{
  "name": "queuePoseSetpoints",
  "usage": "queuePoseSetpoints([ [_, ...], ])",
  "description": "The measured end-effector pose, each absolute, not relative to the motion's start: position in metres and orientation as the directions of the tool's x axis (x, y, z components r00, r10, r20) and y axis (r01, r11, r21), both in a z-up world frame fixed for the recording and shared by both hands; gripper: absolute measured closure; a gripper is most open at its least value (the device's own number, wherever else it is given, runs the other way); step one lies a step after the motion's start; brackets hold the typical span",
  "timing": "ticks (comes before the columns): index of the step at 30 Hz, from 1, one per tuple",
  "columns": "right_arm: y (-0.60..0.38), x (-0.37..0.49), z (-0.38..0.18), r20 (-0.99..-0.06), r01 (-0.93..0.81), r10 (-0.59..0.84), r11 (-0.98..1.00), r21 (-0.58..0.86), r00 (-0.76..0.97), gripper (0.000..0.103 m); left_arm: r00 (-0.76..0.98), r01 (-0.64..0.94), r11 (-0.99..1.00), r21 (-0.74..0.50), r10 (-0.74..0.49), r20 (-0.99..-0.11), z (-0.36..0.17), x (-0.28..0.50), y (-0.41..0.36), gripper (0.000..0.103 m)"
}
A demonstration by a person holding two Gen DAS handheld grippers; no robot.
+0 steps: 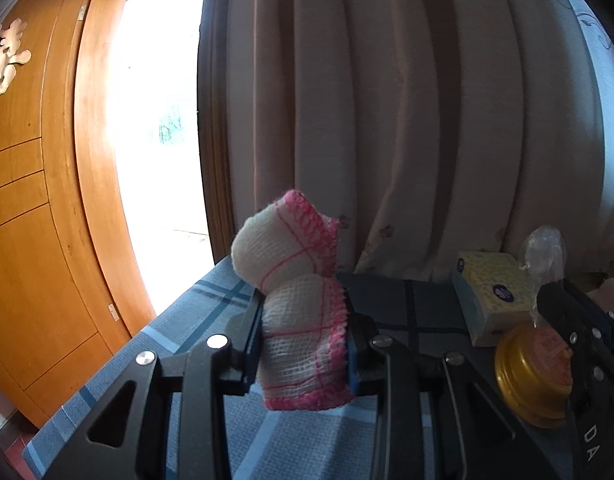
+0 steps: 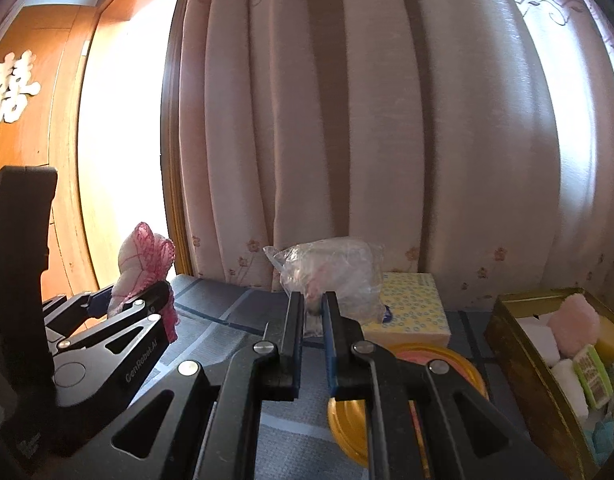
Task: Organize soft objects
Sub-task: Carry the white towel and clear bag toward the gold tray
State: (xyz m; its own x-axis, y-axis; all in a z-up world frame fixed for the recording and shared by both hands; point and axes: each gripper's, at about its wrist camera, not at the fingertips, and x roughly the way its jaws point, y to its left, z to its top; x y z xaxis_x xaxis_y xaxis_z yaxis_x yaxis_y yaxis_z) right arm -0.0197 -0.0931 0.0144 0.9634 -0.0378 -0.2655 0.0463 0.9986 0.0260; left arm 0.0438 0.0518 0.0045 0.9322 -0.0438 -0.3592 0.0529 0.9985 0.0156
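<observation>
Blue plaid tablecloth (image 1: 211, 312) before pale, perhaps pinkish, curtain (image 1: 407, 120)

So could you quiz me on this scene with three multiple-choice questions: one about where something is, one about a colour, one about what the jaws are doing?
1. Where is the yellow patterned tissue box?
A. on the blue checked tablecloth, in front of the pale curtain
B. inside the gold tin
C. hanging on the wooden door

2. What colour is the stitched edge of the white gauze cloth?
A. green
B. pink
C. black

3. What is the right gripper doing?
A. standing wide open, empty
B. clamping the gold lid
C. pinching the crumpled clear plastic bag

Answers: 1 A, the box sits on the tablecloth by the curtain's hem. 2 B, pink stitching runs round the cloth. 3 C, the bag sticks up from between the nearly closed jaws.
</observation>
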Motion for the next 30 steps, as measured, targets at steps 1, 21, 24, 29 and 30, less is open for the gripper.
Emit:
queuePoseSetpoints([
  [1, -0.094, -0.022, 0.015, -0.260, 0.051, -0.042, 0.998, 0.025, 0.965, 0.093, 0.932, 0.057, 0.998, 0.014, -0.048, -0.358, 0.004, 0.043, 0.051, 0.071],
  [21, -0.119, -0.056, 0.021, -0.204, 0.126, -0.111, 0.990, 0.061, 0.973, 0.092, 0.932, 0.144, 0.989, 0.031, -0.125, -0.339, 0.003, 0.009, 0.015, 0.071],
  [24, -0.123, -0.060, 0.022, -0.200, 0.135, -0.120, 0.988, 0.067, 0.972, 0.092, 0.931, 0.157, 0.987, 0.032, -0.137, -0.338, 0.002, 0.004, 0.008, 0.071],
  [29, -0.127, -0.067, 0.021, -0.192, 0.148, -0.133, 0.987, 0.065, 0.972, 0.092, 0.928, 0.177, 0.984, 0.036, -0.155, -0.340, 0.001, -0.002, -0.004, 0.071],
  [30, -0.126, -0.069, 0.022, -0.188, 0.151, -0.137, 0.986, 0.065, 0.973, 0.092, 0.927, 0.180, 0.983, 0.036, -0.158, -0.340, 0.001, -0.003, -0.006, 0.071],
])
